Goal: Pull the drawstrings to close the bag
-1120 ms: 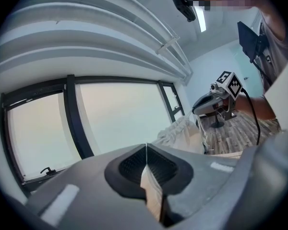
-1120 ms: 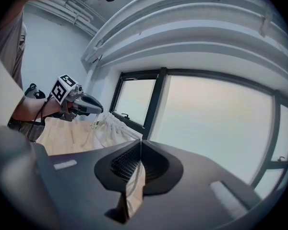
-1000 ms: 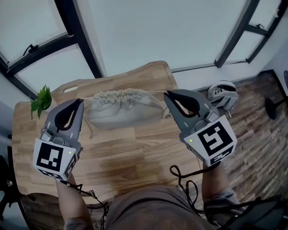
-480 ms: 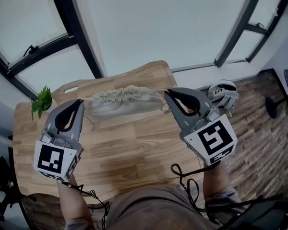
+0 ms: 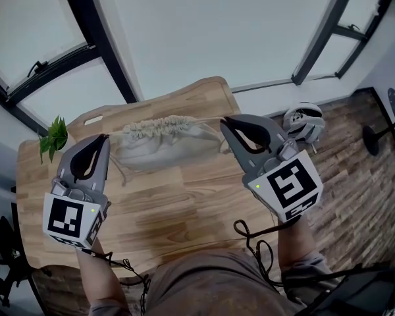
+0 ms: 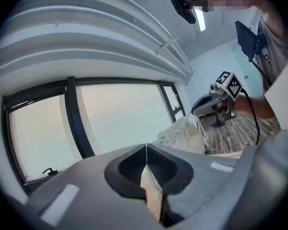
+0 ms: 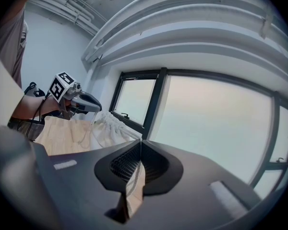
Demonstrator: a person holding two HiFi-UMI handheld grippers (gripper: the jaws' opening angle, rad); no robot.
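A beige cloth drawstring bag (image 5: 159, 147) lies on the wooden table (image 5: 178, 206), its mouth (image 5: 155, 127) bunched into tight gathers. One thin drawstring (image 5: 207, 120) runs taut from the mouth to my right gripper (image 5: 224, 120), which is shut on it. Another string leads left to my left gripper (image 5: 104, 137), also shut on its cord. In the left gripper view the jaws (image 6: 146, 146) are pressed together, with the bag (image 6: 182, 131) and the right gripper (image 6: 212, 103) beyond. The right gripper view shows its closed tips (image 7: 140, 140), the bag (image 7: 110, 126) and the left gripper (image 7: 80, 102).
A small green plant (image 5: 54, 137) stands at the table's far left corner. A white rounded object (image 5: 303, 124) sits on the wood floor right of the table. Large windows (image 5: 204, 31) rise behind the table. Black cables (image 5: 250, 239) hang near the front edge.
The bag's gathered mouth has stayed strung between both grippers. The bag body lifted a little, then sagged back. Both grippers shifted slightly left in the view.
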